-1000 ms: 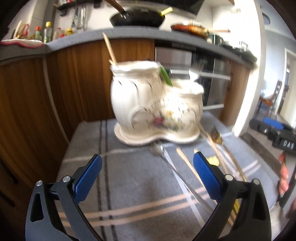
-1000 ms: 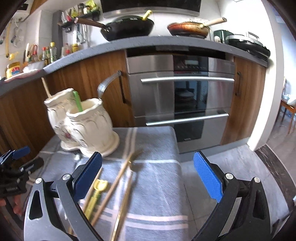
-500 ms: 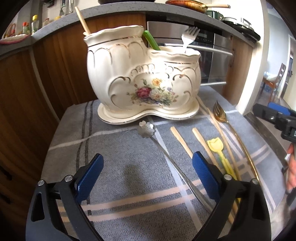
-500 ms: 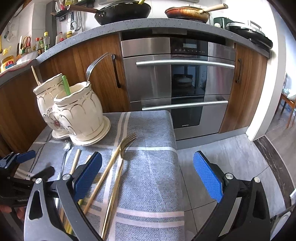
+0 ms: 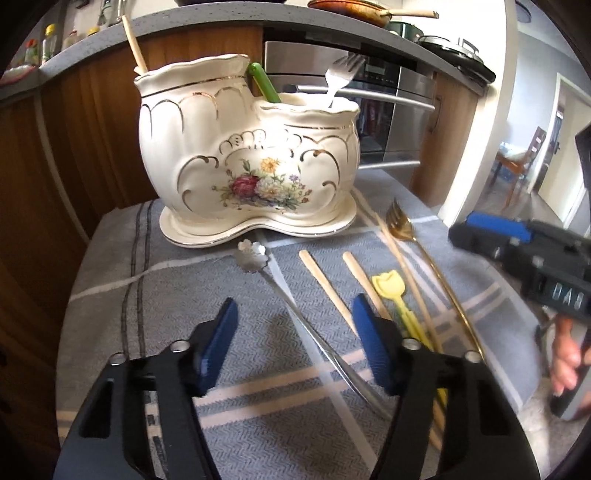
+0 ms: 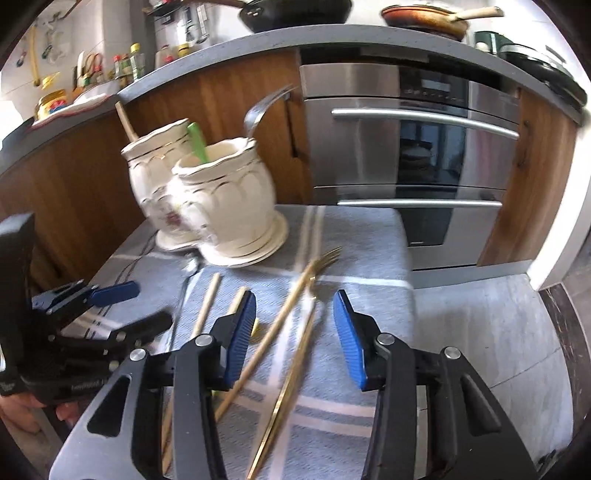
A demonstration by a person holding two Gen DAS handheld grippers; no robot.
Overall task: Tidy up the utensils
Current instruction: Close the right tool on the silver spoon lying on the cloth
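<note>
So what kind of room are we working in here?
A home kitchen, most likely: a stainless built-in oven sits under a grey counter that carries frying pans, with condiment bottles further along.

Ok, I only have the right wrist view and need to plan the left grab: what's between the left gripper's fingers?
Observer: The silver spoon; its handle runs between the left gripper's closing jaws, and no pad touches it.
Operator: What's the yellow bit by the chopsticks?
Observer: A tulip-shaped yellow pick, lying flat among them.
Operator: Which way does the spoon point?
Observer: Its flower-shaped bowl points at the holder, just short of its base.
</note>
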